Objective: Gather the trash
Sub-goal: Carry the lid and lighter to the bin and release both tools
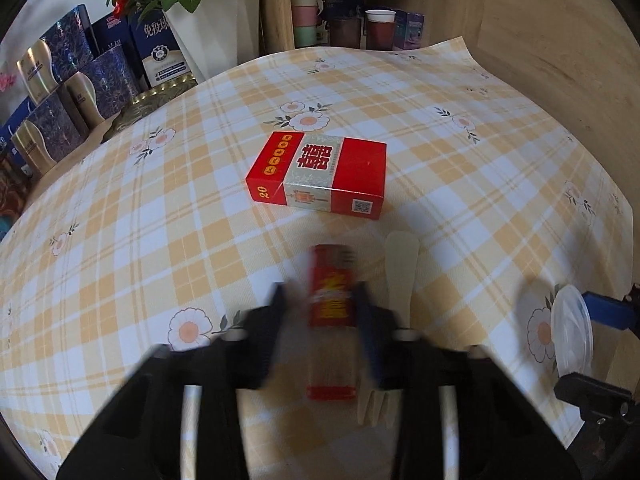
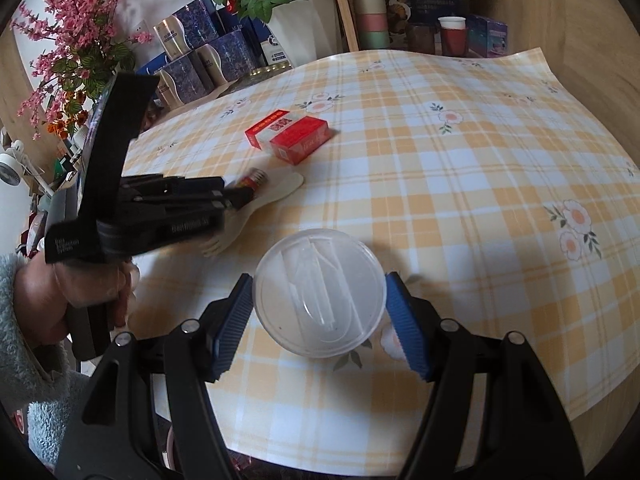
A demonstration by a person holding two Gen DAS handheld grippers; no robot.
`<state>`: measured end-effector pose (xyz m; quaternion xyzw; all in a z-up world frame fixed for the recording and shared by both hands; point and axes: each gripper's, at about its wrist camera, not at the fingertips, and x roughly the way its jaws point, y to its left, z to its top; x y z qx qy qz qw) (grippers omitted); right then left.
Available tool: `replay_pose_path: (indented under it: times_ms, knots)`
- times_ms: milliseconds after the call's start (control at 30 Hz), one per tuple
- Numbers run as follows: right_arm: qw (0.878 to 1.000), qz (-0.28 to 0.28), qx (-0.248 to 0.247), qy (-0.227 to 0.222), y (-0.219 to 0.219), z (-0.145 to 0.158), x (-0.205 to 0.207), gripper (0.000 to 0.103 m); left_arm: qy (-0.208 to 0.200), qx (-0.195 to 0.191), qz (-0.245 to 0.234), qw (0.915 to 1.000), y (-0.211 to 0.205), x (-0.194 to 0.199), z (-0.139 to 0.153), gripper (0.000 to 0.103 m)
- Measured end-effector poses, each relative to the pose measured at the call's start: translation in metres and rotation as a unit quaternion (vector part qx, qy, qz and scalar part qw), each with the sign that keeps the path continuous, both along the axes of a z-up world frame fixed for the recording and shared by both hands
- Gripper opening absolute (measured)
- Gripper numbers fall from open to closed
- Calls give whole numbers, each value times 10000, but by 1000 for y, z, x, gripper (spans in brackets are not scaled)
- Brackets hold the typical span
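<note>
My left gripper (image 1: 320, 300) clamps the red lighter (image 1: 331, 300); my right gripper (image 2: 320, 320) clamps the clear lid (image 2: 320, 292).

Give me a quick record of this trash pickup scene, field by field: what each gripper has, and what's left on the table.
left gripper: jaws on either side of the red lighter; grip blurred
right gripper: closed on the clear plastic lid, pads at its rim
wooden fork: flat on the cloth, just beside the lighter
red cigarette box: flat, farther along the table, untouched
surface: checked floral tablecloth
background: white flower pot, blue boxes, stacked cups
</note>
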<state>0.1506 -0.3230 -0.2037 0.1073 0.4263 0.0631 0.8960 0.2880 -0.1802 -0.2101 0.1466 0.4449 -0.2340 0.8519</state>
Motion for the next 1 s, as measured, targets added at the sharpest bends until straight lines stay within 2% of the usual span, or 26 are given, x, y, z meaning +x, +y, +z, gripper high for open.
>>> replay_pose_path:
  times_ms: [167, 267, 367, 600, 800, 1000]
  knots:
    - [10000, 29, 8, 42, 3, 2, -9, 67, 340, -207, 24, 9992, 14, 0, 3, 22]
    - [9999, 136, -23, 48, 8, 6, -14, 67, 572, -605, 236, 9963, 37, -4, 7, 22]
    - [9997, 255, -20, 42, 17, 10, -22, 67, 788, -1049, 544, 9899, 68, -14, 13, 22]
    - [9981, 595, -99, 116, 43, 15, -49, 67, 858, -1536, 787, 9813, 125, -76, 32, 22]
    - [9963, 807, -100, 293, 61, 12, -84, 67, 814, -1560, 623, 9824, 157, -137, 41, 22]
    - [9947, 881, -49, 536, 73, 0, -114, 67, 854, -1802, 558, 9783, 181, -184, 49, 22]
